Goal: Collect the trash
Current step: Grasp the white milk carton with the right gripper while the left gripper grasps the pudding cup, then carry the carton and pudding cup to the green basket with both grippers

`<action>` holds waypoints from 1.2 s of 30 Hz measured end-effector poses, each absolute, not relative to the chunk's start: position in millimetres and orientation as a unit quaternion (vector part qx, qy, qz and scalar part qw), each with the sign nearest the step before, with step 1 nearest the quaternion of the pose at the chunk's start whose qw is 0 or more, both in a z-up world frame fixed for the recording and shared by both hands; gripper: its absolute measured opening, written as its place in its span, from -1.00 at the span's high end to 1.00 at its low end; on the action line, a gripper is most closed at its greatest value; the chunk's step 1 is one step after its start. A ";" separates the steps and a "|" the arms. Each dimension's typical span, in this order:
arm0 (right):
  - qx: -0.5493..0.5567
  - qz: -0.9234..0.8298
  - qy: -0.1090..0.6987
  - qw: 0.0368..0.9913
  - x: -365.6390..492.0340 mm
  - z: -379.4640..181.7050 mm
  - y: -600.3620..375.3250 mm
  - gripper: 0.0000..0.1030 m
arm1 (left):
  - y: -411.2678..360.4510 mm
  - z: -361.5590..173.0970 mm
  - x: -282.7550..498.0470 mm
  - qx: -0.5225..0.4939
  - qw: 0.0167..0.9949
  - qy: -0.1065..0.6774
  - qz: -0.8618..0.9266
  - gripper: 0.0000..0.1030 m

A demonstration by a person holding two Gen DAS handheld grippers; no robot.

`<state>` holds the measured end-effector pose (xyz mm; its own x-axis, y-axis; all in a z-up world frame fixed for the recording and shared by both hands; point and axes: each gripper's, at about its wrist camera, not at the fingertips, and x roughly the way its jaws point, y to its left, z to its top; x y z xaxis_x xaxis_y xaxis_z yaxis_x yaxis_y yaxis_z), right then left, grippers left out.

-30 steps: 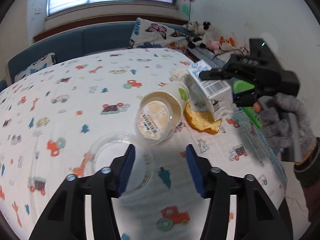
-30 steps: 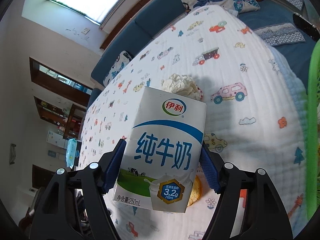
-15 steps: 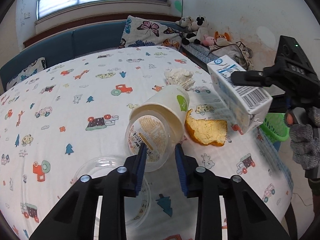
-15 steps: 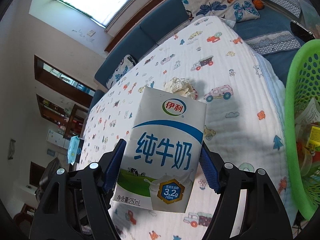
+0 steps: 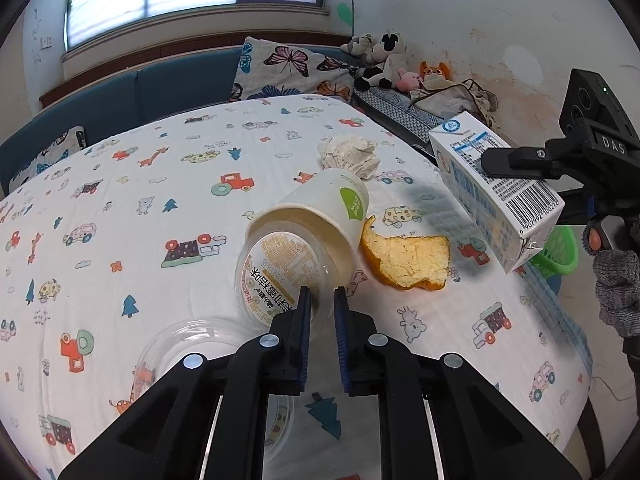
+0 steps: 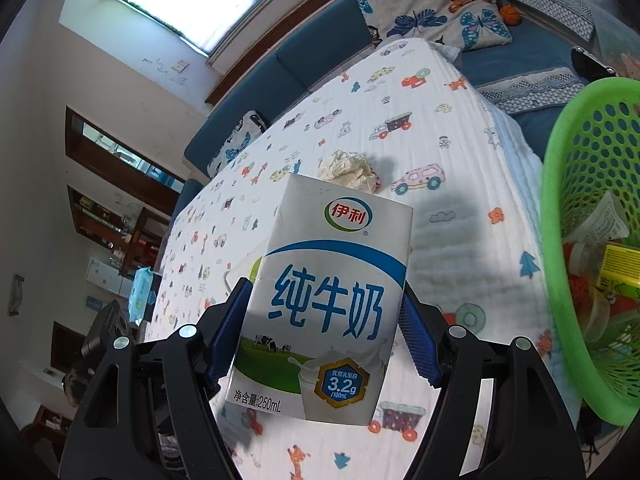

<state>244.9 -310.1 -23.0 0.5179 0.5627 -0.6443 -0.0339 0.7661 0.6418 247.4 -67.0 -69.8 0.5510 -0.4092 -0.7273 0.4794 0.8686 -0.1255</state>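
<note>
We pinch the lower rim of the clear plastic cup [image 5: 280, 276] in our left gripper [image 5: 322, 300], whose jaws have just been closing; it lies nested inside the tipped paper cup [image 5: 320, 208]. Our right gripper [image 6: 324, 320] clamps the milk carton [image 6: 328, 300] above the tablecloth [image 6: 460, 168], beside the green basket [image 6: 560, 208].

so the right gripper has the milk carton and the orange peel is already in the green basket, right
Not quite. The right gripper does hold the milk carton, but the orange peel is not in the green basket. The left wrist view shows it lying on the table, beside the tipped paper cup.
</note>
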 end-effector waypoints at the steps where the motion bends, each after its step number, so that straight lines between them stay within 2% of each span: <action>1: 0.288 0.180 0.456 0.823 243.3 -22.1 -310.6 -0.37 | -66.3 -68.6 246.3 0.042 0.880 0.400 -0.253 0.78; 17: 0.246 0.131 0.438 0.855 205.6 -9.4 -336.9 -0.37 | -55.1 -17.5 199.2 0.031 0.896 0.357 -0.263 0.78; 28: 0.176 0.012 0.435 0.883 189.0 -8.6 -410.7 -0.38 | -101.0 15.9 186.3 0.033 0.892 0.326 -0.312 0.78; 36: 0.135 -0.073 0.451 0.879 188.7 -34.5 -463.2 -0.38 | -146.6 22.0 195.0 0.046 0.882 0.325 -0.338 0.78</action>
<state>188.7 -463.2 -34.5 0.5824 -0.0070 -0.8129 0.2503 0.9529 0.1711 195.0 -146.7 22.0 0.5607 -0.5663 -0.6041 0.6264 0.7672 -0.1378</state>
